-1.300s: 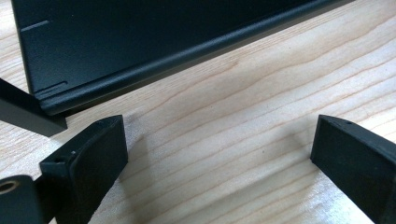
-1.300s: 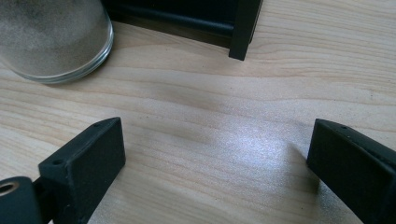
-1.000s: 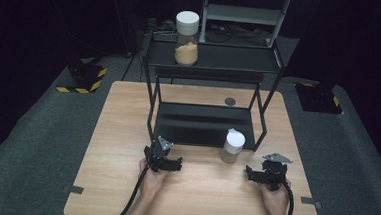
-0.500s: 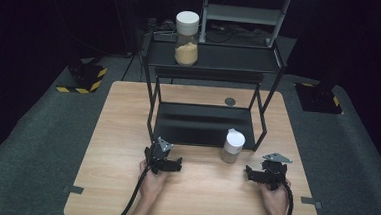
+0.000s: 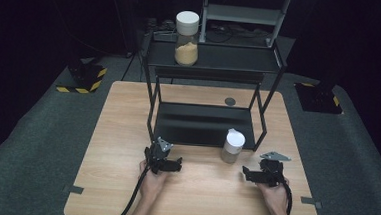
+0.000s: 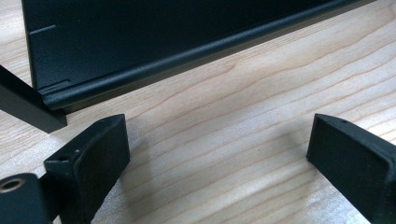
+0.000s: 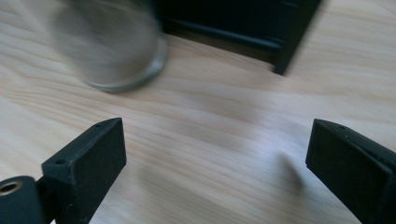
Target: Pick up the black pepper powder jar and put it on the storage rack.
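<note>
Left tool (image 5: 174, 165) rests near the front edge of the counter (image 5: 122, 133), jaws spread wide with bare wood between them; they have just been closing slightly, on nothing. Right tool (image 5: 248, 174) sits toward the front right corner, jaws likewise spread and holding nothing. We note the small jar (image 5: 232, 146) with white lid standing upright on the counter, just in front of the rack's (image 5: 205, 123) lower shelf and near its right front leg; the right tool points toward it but stays apart. A taller jar (image 5: 186, 38) of tan powder stands on the top shelf. We judge that nothing is grasped yet; reach, grip and any placing remain.
</note>
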Available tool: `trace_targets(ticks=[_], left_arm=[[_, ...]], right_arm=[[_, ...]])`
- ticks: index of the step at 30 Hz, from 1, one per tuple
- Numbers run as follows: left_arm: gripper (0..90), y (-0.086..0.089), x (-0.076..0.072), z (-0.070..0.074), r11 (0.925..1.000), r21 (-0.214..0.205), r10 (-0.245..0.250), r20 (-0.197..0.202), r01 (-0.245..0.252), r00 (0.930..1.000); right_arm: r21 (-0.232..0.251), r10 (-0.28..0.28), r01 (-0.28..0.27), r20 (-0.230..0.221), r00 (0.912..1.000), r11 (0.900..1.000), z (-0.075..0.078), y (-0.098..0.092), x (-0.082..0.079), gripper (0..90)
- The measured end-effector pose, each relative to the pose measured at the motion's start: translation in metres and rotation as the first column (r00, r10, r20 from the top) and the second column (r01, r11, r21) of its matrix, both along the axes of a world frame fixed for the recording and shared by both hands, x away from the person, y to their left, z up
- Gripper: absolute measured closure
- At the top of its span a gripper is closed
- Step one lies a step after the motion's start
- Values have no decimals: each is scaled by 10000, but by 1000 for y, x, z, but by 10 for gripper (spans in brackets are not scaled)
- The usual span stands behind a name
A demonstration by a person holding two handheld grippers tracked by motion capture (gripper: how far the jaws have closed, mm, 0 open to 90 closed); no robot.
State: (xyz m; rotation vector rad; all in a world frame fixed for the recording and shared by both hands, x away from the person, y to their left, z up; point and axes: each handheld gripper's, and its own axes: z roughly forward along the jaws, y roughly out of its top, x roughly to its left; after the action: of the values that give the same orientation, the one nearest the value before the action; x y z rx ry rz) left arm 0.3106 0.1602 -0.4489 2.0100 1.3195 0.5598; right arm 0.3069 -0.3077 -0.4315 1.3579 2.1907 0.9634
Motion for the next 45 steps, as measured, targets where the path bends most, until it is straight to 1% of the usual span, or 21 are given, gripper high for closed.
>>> trace_targets(ticks=[2,5,6,7,10,11,12,15,22,30,40,43,45], left_arm=[[56,0,0,0,10000,-1,-2,0,2,10000],[57,0,0,0,10000,-3,-4,-1,4,10000],[56,0,0,0,10000,-3,-4,-1,4,10000],[56,0,0,0,10000,-4,-2,-2,2,10000],[56,0,0,0,10000,-12,-6,-2,6,10000],[57,0,0,0,10000,-14,-4,-3,4,10000],[56,0,0,0,10000,-14,-4,-3,4,10000],[56,0,0,0,10000,-14,-4,-3,4,10000],[56,0,0,0,10000,-14,-10,-3,10,10000],[56,0,0,0,10000,-19,-11,-4,11,10000],[56,0,0,0,10000,-17,-14,-3,14,10000],[56,0,0,0,10000,-21,-13,-4,13,10000],[56,0,0,0,10000,-16,-14,-4,14,10000]], right_arm=[[82,240,-241,32,9997,9997,2,3,0,42],[371,588,-588,6,9983,9976,3,6,3,50],[371,588,-588,6,9983,9976,3,6,3,50],[554,852,-848,-62,9963,9949,4,7,7,58],[653,945,-939,-64,9955,9934,5,11,10,57],[794,1010,-1013,72,9949,9917,6,14,12,60],[794,1010,-1013,72,9949,9917,6,14,12,60],[846,1003,-1019,220,9947,9912,9,23,16,64],[1063,854,-879,280,9960,9904,11,33,27,96],[1268,866,-922,487,9951,9876,7,40,36,146],[1214,937,-1013,667,9934,9874,4,45,40,208],[1130,1004,-1100,874,9911,9875,2,46,39,237],[1116,1021,-1120,909,9906,9874,2,47,39,243]])
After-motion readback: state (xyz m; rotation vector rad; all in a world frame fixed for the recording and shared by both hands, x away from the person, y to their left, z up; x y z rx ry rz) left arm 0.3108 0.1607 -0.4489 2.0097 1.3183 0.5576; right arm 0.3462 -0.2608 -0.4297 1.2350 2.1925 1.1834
